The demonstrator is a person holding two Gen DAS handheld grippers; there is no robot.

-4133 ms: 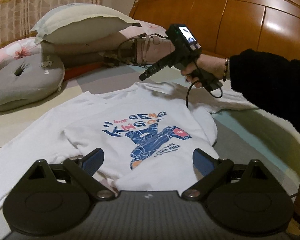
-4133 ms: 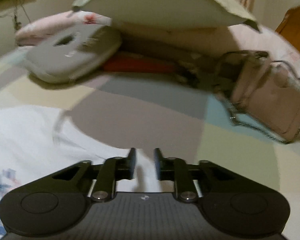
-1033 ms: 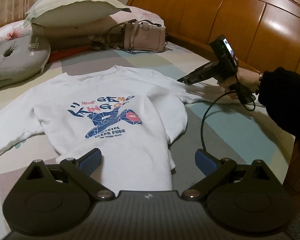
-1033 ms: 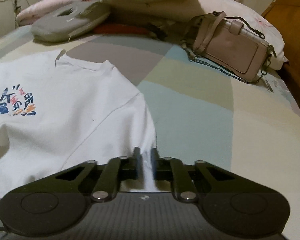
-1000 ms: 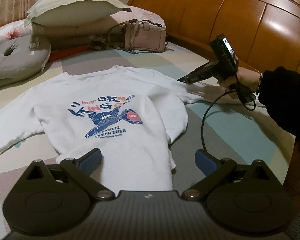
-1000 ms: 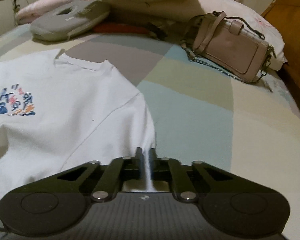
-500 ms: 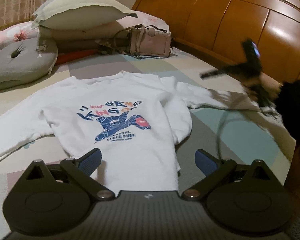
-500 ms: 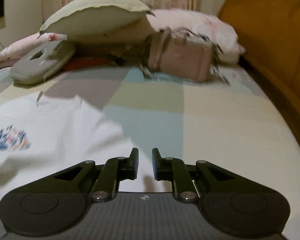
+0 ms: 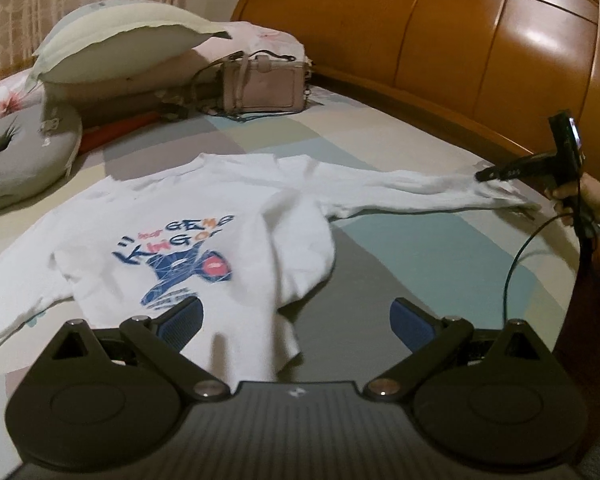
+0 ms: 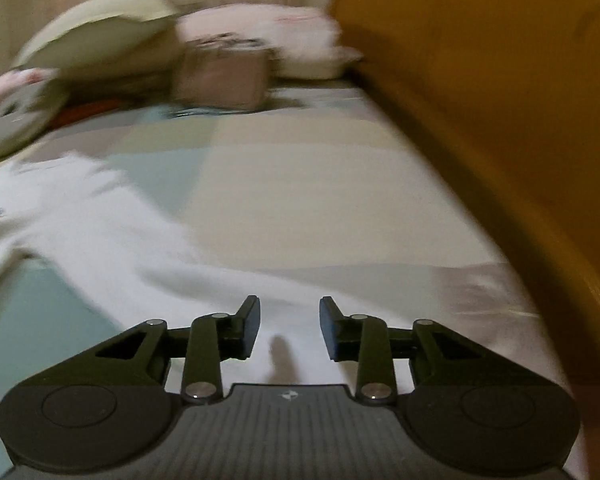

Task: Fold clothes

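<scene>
Fabric of the white long-sleeved cotton sweatshirt with a blue print (image 9: pixel 188 240), spread flat ahead of my wide-open left gripper (image 9: pixel 296 320), looks soft and limp, so my parted, empty right gripper (image 10: pixel 289 328) over its outstretched sleeve (image 10: pixel 220 280) should pinch the cuff.

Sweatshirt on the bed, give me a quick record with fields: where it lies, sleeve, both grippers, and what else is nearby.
garment: white sweatshirt, print up, spread flat on the bed
sleeve: one sleeve stretched out toward the headboard
right gripper: open, over the sleeve end
left gripper: open wide, over the hem
nearby: pink handbag, pillows, grey cushion
</scene>
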